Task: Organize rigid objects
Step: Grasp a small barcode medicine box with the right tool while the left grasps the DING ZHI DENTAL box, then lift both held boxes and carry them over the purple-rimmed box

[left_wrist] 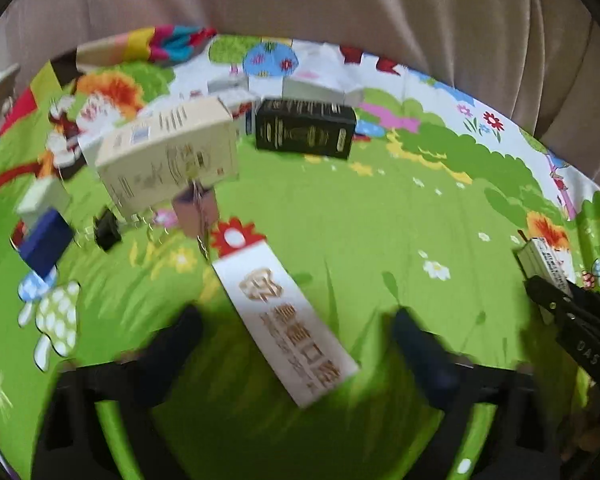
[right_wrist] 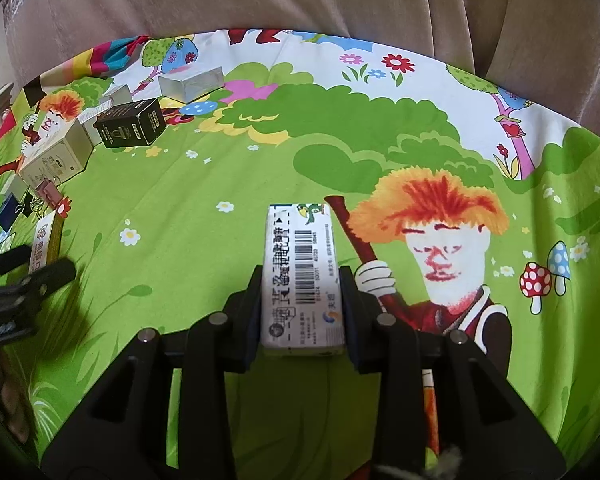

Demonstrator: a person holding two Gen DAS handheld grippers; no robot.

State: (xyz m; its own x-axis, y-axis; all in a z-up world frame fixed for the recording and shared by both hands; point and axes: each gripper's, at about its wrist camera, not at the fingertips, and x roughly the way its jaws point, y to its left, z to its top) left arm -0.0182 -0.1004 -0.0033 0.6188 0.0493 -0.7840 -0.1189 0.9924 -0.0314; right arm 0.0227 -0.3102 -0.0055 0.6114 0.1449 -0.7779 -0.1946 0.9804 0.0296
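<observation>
Clamped between the right tongs (right_wrist: pixel 302 300) is a small white carton with a barcode (right_wrist: pixel 303 276), held lengthwise along the fingers and lifted off the cartoon-printed cloth (right_wrist: pixel 228 168) that covers the tabletop, or so it seems, since the wrist view gives little sense of height. The left tongs (left_wrist: pixel 296 344) stand wide apart with nothing between them but a long white box with gold lettering (left_wrist: pixel 284 328), which lies flat on the cloth, angled across the gap; the blur makes it hard to say whether either finger touches it. Farther off, at the cloth's far left, the other boxes are gathered: a beige carton (left_wrist: pixel 168 156), a black box (left_wrist: pixel 305 128), a silver one (right_wrist: pixel 190 85) behind them and a dark blue one (left_wrist: pixel 46 242) beside them. By the look of it, the step in hand is carrying the barcode carton toward that cluster while the left side readies a pick of the long box. Next, the right needs a clear spot beside the group to set its carton down squarely, and the left must turn to line up with the long box's narrow sides before closing.
</observation>
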